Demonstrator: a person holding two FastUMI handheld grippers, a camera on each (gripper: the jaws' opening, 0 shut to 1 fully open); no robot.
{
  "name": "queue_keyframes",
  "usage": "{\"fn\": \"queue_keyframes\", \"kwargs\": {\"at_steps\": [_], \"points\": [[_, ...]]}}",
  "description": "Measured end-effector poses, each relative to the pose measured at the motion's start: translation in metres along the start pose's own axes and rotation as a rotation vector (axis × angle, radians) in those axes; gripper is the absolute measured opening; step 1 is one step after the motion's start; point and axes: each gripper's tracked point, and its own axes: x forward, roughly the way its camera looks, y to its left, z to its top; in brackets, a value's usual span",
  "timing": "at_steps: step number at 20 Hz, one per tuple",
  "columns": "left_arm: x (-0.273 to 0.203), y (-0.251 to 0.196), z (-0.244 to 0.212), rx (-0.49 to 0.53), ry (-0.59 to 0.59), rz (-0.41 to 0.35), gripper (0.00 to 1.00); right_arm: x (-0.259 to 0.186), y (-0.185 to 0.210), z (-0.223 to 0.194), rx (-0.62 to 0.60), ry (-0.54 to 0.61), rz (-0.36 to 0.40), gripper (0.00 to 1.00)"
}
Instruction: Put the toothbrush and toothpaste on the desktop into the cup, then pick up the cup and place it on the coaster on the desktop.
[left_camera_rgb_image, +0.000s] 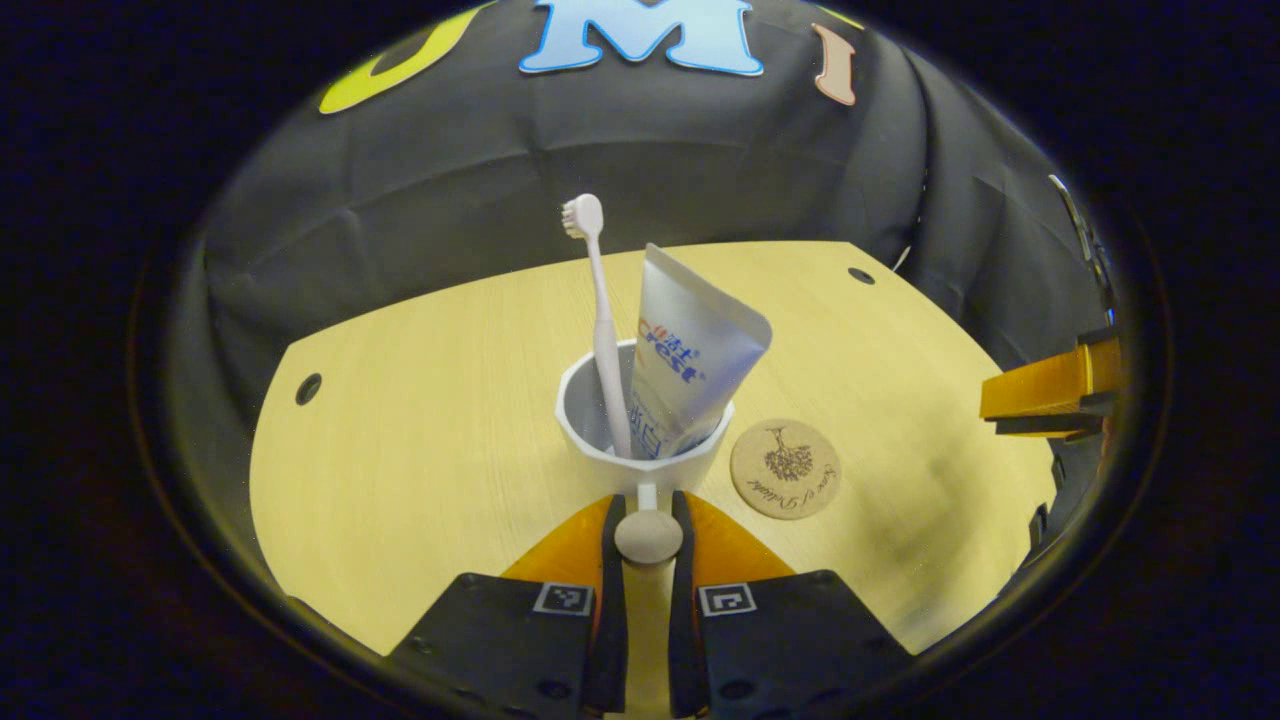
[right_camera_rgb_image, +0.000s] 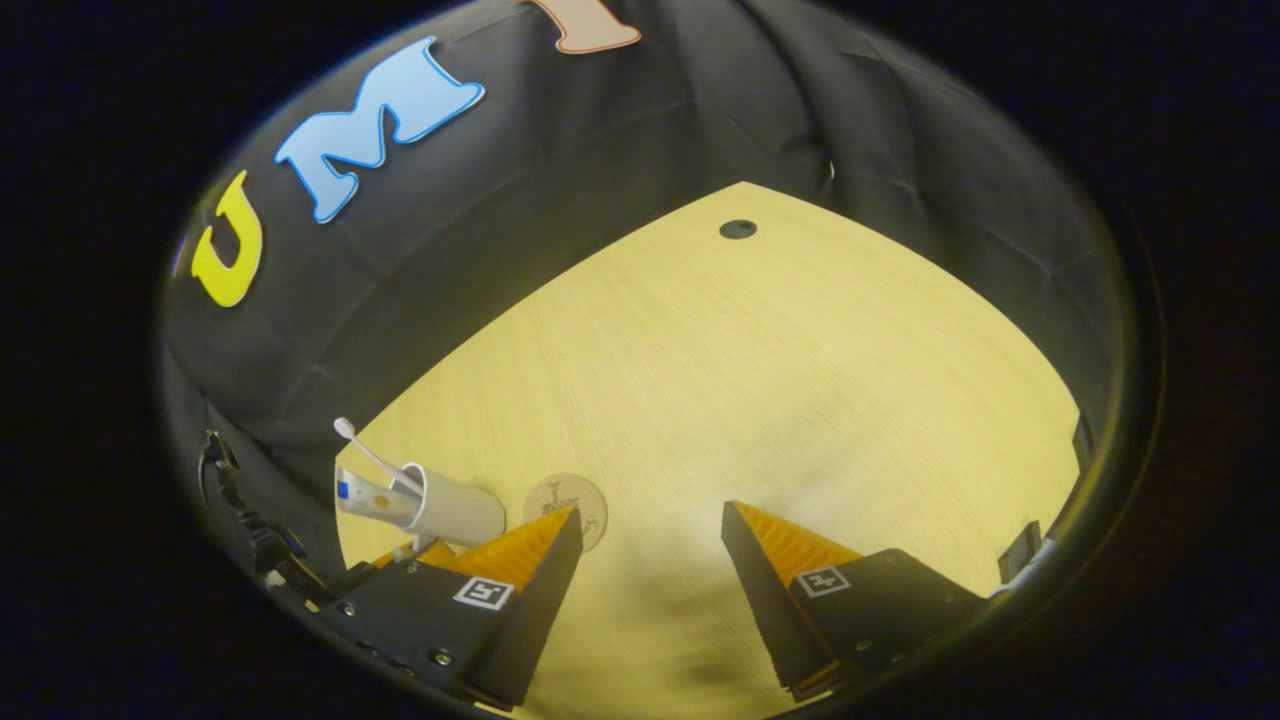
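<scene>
Your left gripper (left_camera_rgb_image: 647, 520) clamps the white faceted plastic cup's (left_camera_rgb_image: 640, 440) handle (white toothbrush (left_camera_rgb_image: 600, 320), blue-white toothpaste tube (left_camera_rgb_image: 690, 360) inside); right gripper (right_camera_rgb_image: 650, 560) spread apart.

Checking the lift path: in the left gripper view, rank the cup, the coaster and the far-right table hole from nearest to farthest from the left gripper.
1. cup, straight ahead at the fingertips of the left gripper.
2. coaster, just right of the cup.
3. table hole, far right corner.

Left gripper (left_camera_rgb_image: 647, 520): two black finger blocks, each with a square black-and-white marker tag on top; screws at the near edge. Right gripper (right_camera_rgb_image: 650, 530): two wedge-shaped fingers with ribbed inner faces, black bases, one marker tag each, small screws.
</scene>
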Motion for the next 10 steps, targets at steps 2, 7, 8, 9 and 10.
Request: {"fn": "queue_keyframes", "kwargs": {"at_steps": [2,7,8,9,10], "points": [[-0.002,-0.002,0.004,-0.001,-0.029,0.014,0.24,-0.001,-0.002,-0.003,-0.014,0.003,-0.005,0.86],[0.006,-0.002,0.008,-0.047,-0.130,0.040,0.24,-0.009,-0.013,-0.013,-0.073,0.021,-0.022,0.87],[0.008,-0.001,0.008,-0.059,-0.155,0.045,0.24,-0.010,-0.015,-0.016,-0.091,0.027,-0.027,0.86],[0.010,-0.001,0.009,-0.065,-0.182,0.046,0.24,-0.010,-0.018,-0.020,-0.110,0.031,-0.034,0.86],[0.010,-0.002,0.010,-0.069,-0.204,0.043,0.24,-0.010,-0.021,-0.023,-0.130,0.035,-0.040,0.86]]}}
